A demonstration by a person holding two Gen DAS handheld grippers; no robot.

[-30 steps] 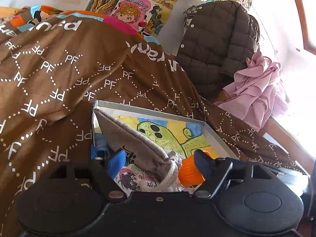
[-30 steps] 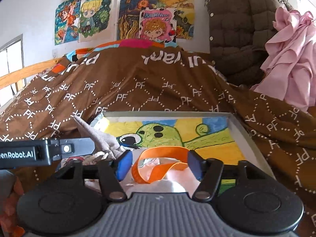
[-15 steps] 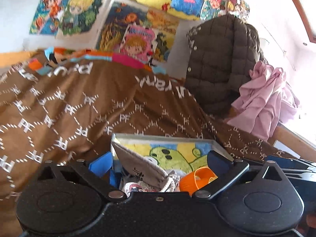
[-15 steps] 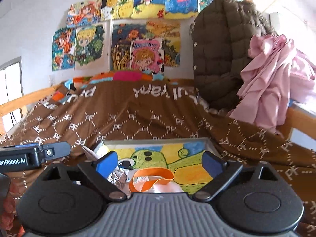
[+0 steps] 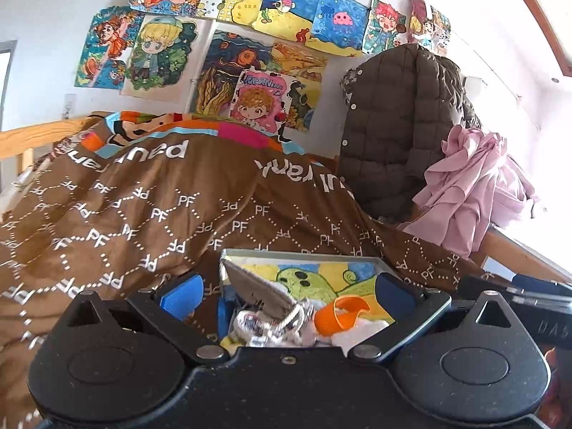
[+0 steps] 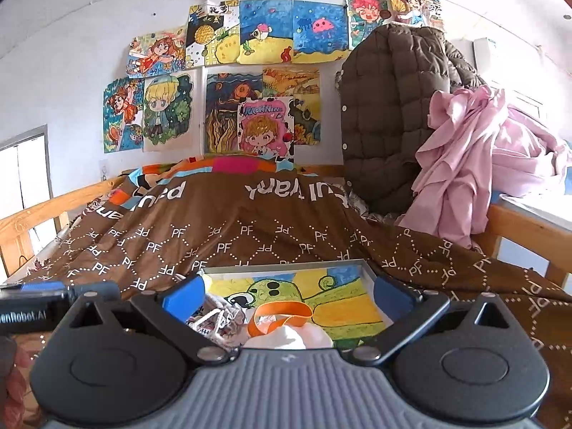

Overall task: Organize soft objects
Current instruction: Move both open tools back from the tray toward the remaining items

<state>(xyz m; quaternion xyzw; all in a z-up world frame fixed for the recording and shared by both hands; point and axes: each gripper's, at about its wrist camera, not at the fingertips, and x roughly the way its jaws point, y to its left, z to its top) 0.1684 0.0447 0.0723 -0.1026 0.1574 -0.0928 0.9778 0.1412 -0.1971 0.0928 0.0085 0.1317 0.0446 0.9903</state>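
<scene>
A grey-rimmed tray (image 5: 304,254) with a green cartoon picture on its floor lies on the brown bed cover (image 5: 143,214). In it lie a grey drawstring pouch (image 5: 257,287), a patterned white cloth (image 5: 264,325) and a white item with an orange strap (image 5: 339,316). My left gripper (image 5: 286,291) is open and empty, held above the tray's near end. My right gripper (image 6: 287,291) is open and empty too, above the orange strap (image 6: 282,316) and the tray (image 6: 286,264). The patterned cloth (image 6: 218,316) sits left of the strap.
A dark quilted jacket (image 6: 389,114) and pink clothes (image 6: 475,157) hang at the right. Drawings (image 6: 264,71) cover the wall behind the bed. A wooden bed rail (image 6: 46,211) runs along the left, another (image 6: 518,236) at the right. The other gripper's body (image 6: 35,307) shows at left.
Both grippers opened wide and pulled back and up from the tray. The pouch and the orange-strapped item stay lying in the tray.
</scene>
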